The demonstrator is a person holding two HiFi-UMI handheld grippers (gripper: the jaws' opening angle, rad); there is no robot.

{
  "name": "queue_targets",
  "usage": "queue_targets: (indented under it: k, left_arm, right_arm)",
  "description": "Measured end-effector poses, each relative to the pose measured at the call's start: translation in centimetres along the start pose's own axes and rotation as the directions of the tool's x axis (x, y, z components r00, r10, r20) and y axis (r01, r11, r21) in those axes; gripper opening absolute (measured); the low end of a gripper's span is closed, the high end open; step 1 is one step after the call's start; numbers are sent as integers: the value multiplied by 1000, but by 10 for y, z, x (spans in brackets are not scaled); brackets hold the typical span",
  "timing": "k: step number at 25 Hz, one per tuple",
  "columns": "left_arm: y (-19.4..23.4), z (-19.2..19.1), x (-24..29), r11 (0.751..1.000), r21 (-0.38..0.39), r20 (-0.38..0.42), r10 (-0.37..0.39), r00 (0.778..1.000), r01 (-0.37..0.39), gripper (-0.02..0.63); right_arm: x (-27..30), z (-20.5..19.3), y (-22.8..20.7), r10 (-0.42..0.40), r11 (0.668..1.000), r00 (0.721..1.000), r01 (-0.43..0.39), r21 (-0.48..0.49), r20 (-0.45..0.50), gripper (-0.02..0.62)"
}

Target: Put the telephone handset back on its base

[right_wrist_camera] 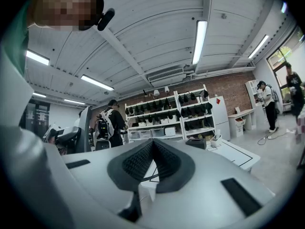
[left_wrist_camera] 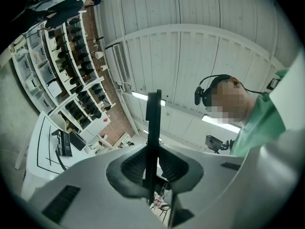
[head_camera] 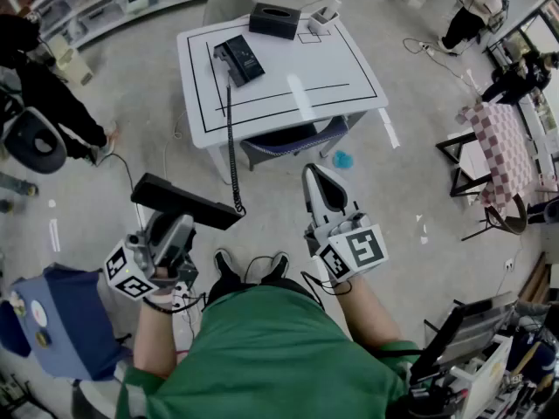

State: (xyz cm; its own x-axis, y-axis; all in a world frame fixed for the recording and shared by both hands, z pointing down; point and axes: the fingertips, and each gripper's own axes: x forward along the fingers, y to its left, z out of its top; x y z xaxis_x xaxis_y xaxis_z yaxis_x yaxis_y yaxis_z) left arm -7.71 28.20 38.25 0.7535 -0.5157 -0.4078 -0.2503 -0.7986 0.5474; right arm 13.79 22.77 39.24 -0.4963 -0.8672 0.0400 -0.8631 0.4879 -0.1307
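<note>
**Head view.** At lower left, the left tool (head_camera: 177,221) is clamped on the long black plastic telephone handset (head_camera: 188,201). It carries the handset level and crosswise over the floor, well apart from the white tabletop with black marked lines (head_camera: 332,77) at upper centre. The flat black telephone base (head_camera: 238,59) lies on the tabletop's left part. The black coiled cord (head_camera: 230,138) runs from the base down to the handset's right end, and it probably limits how far away the handset can be held. At centre, the right tool (head_camera: 319,177) points toward the tabletop, likely kept free.

**Left gripper view.** The handset (left_wrist_camera: 152,128) shows edge-on as a thin dark bar pinched between the ribbed pads, a grip the head view only suggests. The base (left_wrist_camera: 63,143) sits small at lower left.

**Right gripper view.** This tool's jaws meet with nothing between them, and the tabletop (right_wrist_camera: 238,154) lies at lower right.
</note>
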Motion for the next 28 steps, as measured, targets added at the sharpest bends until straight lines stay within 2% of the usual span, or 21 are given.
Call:
queue_targets:
  k: [9, 16, 22, 28]
  left_arm:
    - [25, 22, -22, 999, -24, -31, -21, 999, 20, 81]
    - [51, 56, -36, 999, 16, -62, -28, 998, 29, 81]
    - [76, 74, -49, 1000, -5, -78, -17, 997, 17, 81]
    - [94, 76, -35, 999, -44, -88, -25, 996, 21, 80]
  right_arm:
    - [24, -5, 25, -63, 998, 998, 63, -8, -14, 21]
    - [44, 9, 40, -159, 987, 986, 157, 44, 51, 21]
    - [51, 8, 65, -221, 974, 975, 218, 60, 34, 21]
    - [60, 6, 54, -257, 964, 966, 256, 76, 4, 21]
